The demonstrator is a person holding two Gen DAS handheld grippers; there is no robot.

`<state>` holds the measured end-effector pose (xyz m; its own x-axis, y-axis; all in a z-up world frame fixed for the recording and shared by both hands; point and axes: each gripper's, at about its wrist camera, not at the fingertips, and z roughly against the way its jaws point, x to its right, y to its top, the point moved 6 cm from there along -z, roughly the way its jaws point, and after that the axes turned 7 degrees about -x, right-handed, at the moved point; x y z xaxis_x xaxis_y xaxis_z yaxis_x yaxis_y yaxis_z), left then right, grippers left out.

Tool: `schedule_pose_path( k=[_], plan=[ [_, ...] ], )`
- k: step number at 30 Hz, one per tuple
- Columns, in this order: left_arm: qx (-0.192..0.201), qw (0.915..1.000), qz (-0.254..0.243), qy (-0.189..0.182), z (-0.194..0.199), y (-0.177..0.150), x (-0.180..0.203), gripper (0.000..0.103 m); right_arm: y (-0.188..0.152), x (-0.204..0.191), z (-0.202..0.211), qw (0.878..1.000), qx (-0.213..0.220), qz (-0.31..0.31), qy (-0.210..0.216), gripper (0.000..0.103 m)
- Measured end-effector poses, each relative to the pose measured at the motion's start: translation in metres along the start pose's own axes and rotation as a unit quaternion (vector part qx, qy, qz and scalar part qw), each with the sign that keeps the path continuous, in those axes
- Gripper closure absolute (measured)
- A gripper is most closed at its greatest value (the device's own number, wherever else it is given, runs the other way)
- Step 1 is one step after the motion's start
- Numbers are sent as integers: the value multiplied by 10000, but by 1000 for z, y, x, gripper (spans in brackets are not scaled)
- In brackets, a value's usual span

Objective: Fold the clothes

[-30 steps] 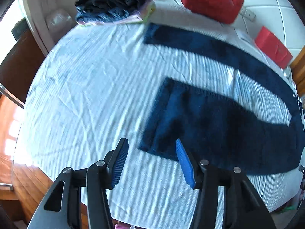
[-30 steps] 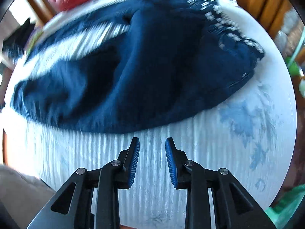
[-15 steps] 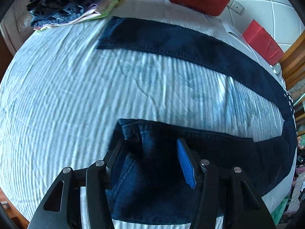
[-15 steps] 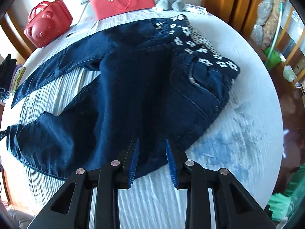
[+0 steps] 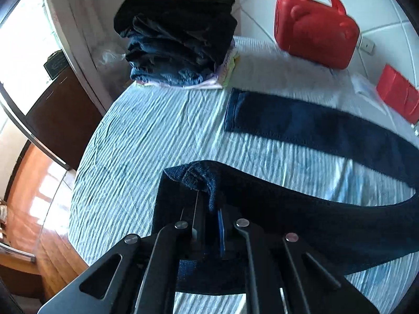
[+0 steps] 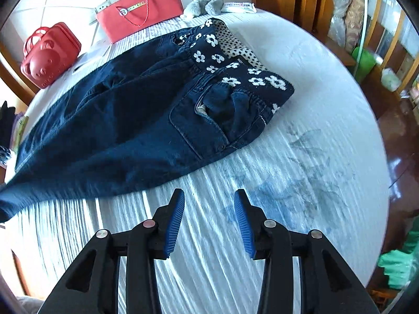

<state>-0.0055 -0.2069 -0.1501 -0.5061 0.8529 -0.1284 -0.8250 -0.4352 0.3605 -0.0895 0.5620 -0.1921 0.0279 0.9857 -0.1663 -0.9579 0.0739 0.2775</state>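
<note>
Since the earlier frame, the near leg hem of the jeans has been lifted off the striped bedspread and is pinched by the closing left gripper. Nothing is held by the right gripper, whose jaws are opening beside the waistband. A leg-over-leg fold is judged to be in hand; carrying the hem across to the far leg is called for next.

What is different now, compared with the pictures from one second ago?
The left gripper reached the near leg's hem and is closing on it, lifting it. The right gripper, empty, is opening. The jeans' other leg and the folded pile stayed put.
</note>
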Motion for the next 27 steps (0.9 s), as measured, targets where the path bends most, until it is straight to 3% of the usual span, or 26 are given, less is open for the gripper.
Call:
schedule_pose_path(
  k=[2,4,5,6,7,8,14,20,27],
  plan=[
    [-377,9992,-81,-96,-34,-7,12,81,6,9,-7,9998,-55,-177,122,63],
    [-517,9976,89,-454,-48,-14,19,64,14,19,-12,9989,-79,-447,150,63],
    [-533,9967,126,-599,-51,-16,21,59,16,22,-12,9983,-59,-548,163,63],
    [-435,9968,61,-674,-46,-15,22,45,20,24,-10,9977,-15,-650,166,63],
    [-337,9966,-3,-748,-40,-15,23,31,24,27,-8,9972,57,-741,115,57],
    [-239,9963,-67,-823,-35,-14,23,28,28,31,-5,9962,137,-854,62,49],
    [-287,9968,-80,-745,-36,-13,-3,27,46,44,-18,9882,123,-1527,76,45],
    [-460,9971,222,-556,-56,-32,-34,27,54,43,-28,9860,111,-1660,59,45],
    [-279,9951,273,-904,-57,-25,-20,27,65,57,-20,9864,227,-1622,-161,45]
  ],
)
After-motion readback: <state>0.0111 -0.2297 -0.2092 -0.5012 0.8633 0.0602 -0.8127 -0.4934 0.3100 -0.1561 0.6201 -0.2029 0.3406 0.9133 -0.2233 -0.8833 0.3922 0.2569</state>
